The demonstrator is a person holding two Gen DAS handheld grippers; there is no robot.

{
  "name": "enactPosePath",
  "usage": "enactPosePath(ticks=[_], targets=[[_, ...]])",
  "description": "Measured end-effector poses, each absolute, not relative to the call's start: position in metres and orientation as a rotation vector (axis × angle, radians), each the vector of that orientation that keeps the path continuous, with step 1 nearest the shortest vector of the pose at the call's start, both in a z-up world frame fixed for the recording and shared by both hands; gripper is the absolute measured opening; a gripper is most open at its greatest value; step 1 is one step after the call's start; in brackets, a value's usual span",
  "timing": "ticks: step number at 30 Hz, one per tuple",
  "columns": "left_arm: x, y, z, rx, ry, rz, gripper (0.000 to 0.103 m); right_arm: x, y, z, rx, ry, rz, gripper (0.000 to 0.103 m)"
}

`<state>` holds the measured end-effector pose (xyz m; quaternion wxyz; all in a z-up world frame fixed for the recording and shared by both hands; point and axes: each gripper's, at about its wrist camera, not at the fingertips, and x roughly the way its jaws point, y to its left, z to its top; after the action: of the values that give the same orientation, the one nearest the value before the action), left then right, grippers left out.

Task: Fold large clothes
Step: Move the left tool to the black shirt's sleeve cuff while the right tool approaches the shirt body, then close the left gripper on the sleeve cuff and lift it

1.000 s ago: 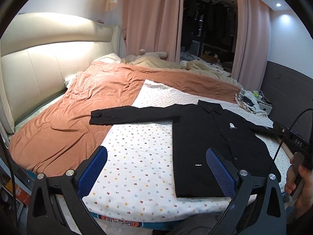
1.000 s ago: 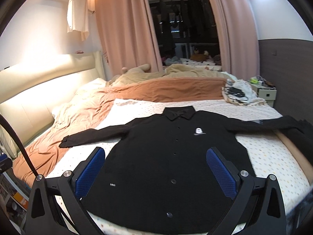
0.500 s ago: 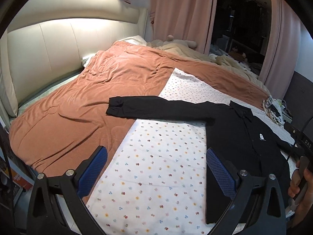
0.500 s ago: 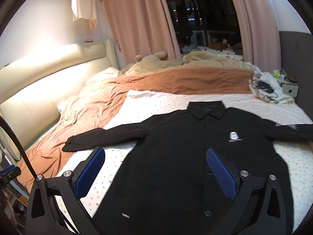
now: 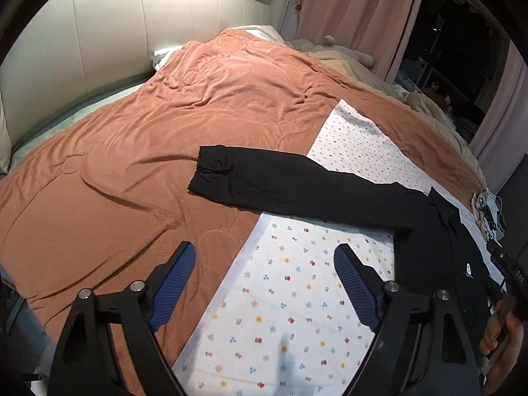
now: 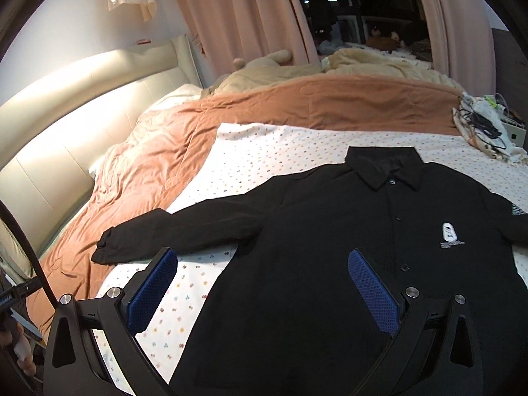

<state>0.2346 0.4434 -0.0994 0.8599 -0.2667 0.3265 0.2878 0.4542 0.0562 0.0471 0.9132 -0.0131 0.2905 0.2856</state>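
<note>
A: Near us, our left gripper (image 5: 264,280) and right gripper (image 6: 262,285) both gape, holding nothing. Why?

B: We're lining up. The black shirt (image 6: 330,247) lies flat on the floral sheet (image 5: 297,297), its sleeve (image 5: 280,181) stretched toward eleven o'clock over the orange blanket (image 5: 148,132), ready for folding inward.

The jacket (image 6: 330,231) was black with a small white chest logo (image 6: 448,232). The sheet (image 5: 297,297) was white, dotted with what looked like tiny multicoloured flowers; the blanket (image 5: 132,165) was terracotta orange.
</note>
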Motion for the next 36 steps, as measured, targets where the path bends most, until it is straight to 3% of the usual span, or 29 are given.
enactPosePath(ticks=[9, 13, 20, 24, 27, 29, 31, 36], targets=[[0.284, 0.507, -0.14, -0.716, 0.717, 0.621, 0.07, 0.516, 0.083, 0.034, -0.046, 0.636, 0.6, 0.103], [0.306, 0.529, -0.164, -0.784, 0.738, 0.627, 0.07, 0.541, 0.099, 0.02, -0.045, 0.682, 0.604, 0.103], [0.322, 0.562, -0.203, -0.923, 0.767, 0.686, 0.07, 0.575, 0.122, -0.011, -0.035, 0.769, 0.604, 0.071], [0.334, 0.567, -0.217, -0.89, 0.818, 0.73, 0.069, 0.594, 0.131, -0.026, -0.018, 0.814, 0.594, 0.069], [0.344, 0.57, -0.217, -0.829, 0.858, 0.79, 0.057, 0.605, 0.14, -0.042, -0.017, 0.872, 0.602, 0.069], [0.347, 0.576, -0.216, -0.817, 0.866, 0.84, 0.028, 0.609, 0.145, -0.05, -0.044, 0.906, 0.605, 0.069], [0.346, 0.581, -0.213, -0.85, 0.849, 0.836, 0.007, 0.612, 0.145, -0.05, -0.049, 0.914, 0.605, 0.069], [0.349, 0.569, -0.176, -0.785, 0.791, 0.81, 0.004, 0.62, 0.134, -0.04, 0.05, 0.964, 0.667, 0.069]])
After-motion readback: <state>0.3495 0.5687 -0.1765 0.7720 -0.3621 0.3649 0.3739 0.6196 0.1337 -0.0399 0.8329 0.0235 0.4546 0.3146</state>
